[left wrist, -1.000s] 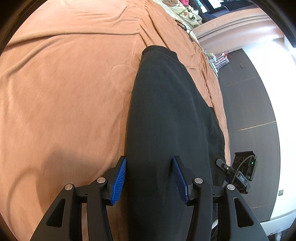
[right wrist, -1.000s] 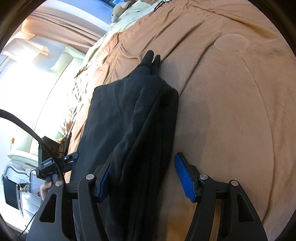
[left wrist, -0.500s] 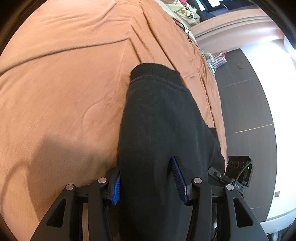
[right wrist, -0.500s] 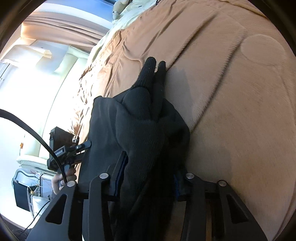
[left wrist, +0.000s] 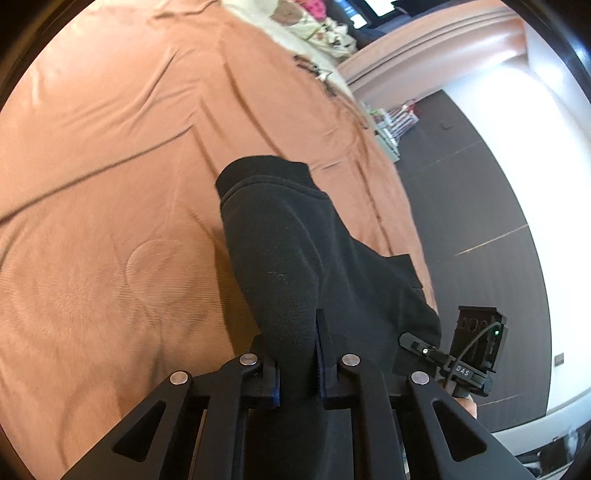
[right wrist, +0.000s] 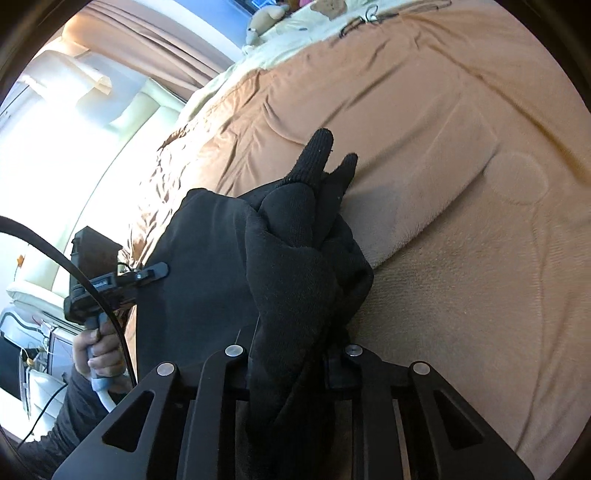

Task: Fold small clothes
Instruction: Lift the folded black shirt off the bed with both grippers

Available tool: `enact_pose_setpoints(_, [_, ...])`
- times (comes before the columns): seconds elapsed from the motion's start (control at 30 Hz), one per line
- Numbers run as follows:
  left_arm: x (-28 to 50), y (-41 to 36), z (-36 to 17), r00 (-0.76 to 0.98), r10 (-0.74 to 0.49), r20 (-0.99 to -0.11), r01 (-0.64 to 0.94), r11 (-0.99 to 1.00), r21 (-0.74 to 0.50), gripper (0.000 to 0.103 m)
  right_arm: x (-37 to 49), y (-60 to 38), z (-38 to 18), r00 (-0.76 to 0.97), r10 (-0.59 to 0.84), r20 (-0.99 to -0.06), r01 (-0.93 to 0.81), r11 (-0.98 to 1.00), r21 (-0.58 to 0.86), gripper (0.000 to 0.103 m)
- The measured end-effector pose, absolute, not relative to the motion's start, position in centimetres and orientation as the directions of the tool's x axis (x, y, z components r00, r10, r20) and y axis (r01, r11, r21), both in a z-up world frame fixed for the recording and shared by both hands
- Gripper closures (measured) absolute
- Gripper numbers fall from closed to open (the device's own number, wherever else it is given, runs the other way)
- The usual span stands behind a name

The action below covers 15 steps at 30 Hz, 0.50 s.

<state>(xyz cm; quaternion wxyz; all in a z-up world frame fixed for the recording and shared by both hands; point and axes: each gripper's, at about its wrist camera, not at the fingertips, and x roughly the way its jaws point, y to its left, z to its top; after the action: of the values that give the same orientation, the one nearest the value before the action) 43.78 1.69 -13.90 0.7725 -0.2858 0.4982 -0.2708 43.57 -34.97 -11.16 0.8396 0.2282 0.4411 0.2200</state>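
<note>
— Nearest the left wrist camera, what is the left claw doing?
— Its jaws are closing, blue pads pinching a bunched fold of the black knit garment.
— And the right claw?
— Closing too, with a thick wad of the same garment pressed between its fingers.
— Where does the cloth lie?
— It runs away from both claws over the orange-brown bed cover; its ribbed end lies farthest in the left view, two narrow tips in the right view.
— Anything beyond?
— Pale patterned bedding at the bed's far end, and dark floor beside it.
</note>
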Motion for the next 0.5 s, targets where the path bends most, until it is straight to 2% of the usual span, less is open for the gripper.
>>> enact_pose_setpoints(0.17, [42.1, 0.6, -11.3, 0.380, -0.707, -0.596, 0.175, 0.688, -0.704, 0.090, 41.3, -34.5, -9.6, 0.540, 0.548, -0.638, -0.173, 0.815, 0.554, 0.087])
enact_pose_setpoints(0.5, [39.2, -1.2, -6.4, 0.418, -0.718, -0.557, 0.242, 0.679, -0.693, 0.090, 35.1, -35.9, -5.9, 0.621, 0.556, -0.552, -0.251, 0.809, 0.532, 0.089])
